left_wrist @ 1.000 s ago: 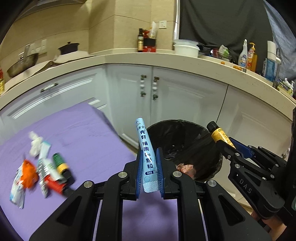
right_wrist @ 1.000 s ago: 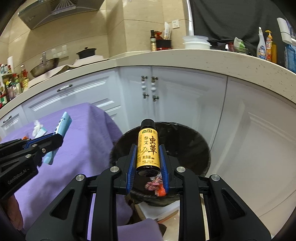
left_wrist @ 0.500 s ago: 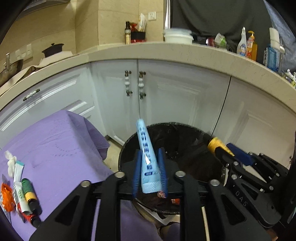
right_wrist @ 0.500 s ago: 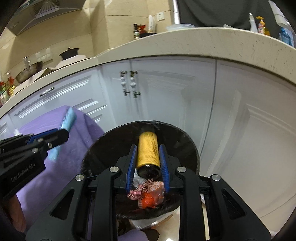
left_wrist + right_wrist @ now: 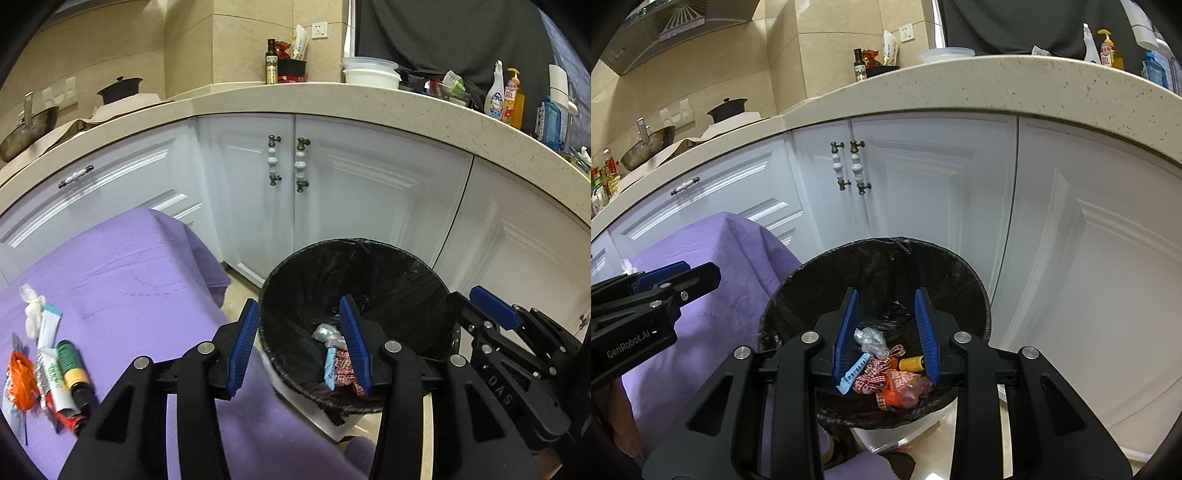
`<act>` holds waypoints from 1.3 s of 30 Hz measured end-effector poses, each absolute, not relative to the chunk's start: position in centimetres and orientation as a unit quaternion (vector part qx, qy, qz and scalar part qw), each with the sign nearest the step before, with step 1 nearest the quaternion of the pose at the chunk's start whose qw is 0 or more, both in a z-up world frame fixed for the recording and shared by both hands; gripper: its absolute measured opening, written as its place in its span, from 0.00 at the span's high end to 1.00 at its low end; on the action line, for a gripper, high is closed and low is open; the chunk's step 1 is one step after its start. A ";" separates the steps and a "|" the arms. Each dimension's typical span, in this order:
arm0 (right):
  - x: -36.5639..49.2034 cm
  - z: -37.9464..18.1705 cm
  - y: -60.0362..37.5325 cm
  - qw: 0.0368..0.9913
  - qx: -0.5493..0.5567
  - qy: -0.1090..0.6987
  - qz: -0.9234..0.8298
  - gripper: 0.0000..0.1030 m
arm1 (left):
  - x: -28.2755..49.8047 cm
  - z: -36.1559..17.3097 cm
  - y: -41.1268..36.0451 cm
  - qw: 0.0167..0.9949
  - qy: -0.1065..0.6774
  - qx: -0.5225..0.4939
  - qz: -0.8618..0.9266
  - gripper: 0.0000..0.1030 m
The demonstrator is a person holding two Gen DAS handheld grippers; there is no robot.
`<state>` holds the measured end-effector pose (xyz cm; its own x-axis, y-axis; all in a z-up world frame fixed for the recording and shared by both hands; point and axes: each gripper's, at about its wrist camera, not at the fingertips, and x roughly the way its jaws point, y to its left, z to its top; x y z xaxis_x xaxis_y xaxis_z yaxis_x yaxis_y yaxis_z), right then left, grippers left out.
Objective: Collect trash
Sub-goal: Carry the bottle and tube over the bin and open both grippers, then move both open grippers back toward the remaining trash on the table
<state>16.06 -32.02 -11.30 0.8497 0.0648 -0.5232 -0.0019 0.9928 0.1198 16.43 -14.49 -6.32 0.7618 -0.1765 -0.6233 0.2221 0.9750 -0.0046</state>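
A bin with a black liner (image 5: pixel 354 245) stands on the floor before white cabinets. My left gripper (image 5: pixel 299 347) hangs over its near left rim, jaws opening, nothing between them. The light blue tube (image 5: pixel 330 369) lies inside the bin. My right gripper (image 5: pixel 886 328) is over the bin (image 5: pixel 886 243), jaws opening and empty. Below it lie the blue tube (image 5: pixel 855 374), the yellow bottle (image 5: pixel 912 363), an orange wrapper (image 5: pixel 905 384) and a clear crumpled piece (image 5: pixel 870 338). More trash sits on the purple cloth (image 5: pixel 122 280): a green and yellow bottle (image 5: pixel 72 363), an orange wrapper (image 5: pixel 20 380), a white tube (image 5: pixel 48 325).
White cabinet doors (image 5: pixel 332 192) with knobbed handles stand right behind the bin, under a speckled counter (image 5: pixel 332 96) holding bottles and containers. The cloth-covered table edge (image 5: pixel 746 266) borders the bin on the left. Pale floor tile (image 5: pixel 240 291) shows between them.
Both grippers opened and let go: the blue tube left my left gripper and the yellow bottle left my right one. Both now lie in the bin. Both hands moved slightly closer over it.
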 end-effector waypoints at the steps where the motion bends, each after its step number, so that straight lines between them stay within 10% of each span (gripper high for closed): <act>1: 15.8 -11.2 -31.8 0.960 0.057 0.273 0.019 0.69 | 16.1 -6.2 -14.1 0.939 0.326 0.035 -0.103 0.55; 39: 10.3 -8.9 -10.9 0.932 -0.010 0.291 0.217 0.63 | 6.4 -6.9 10.4 0.928 0.348 -0.049 0.125 0.44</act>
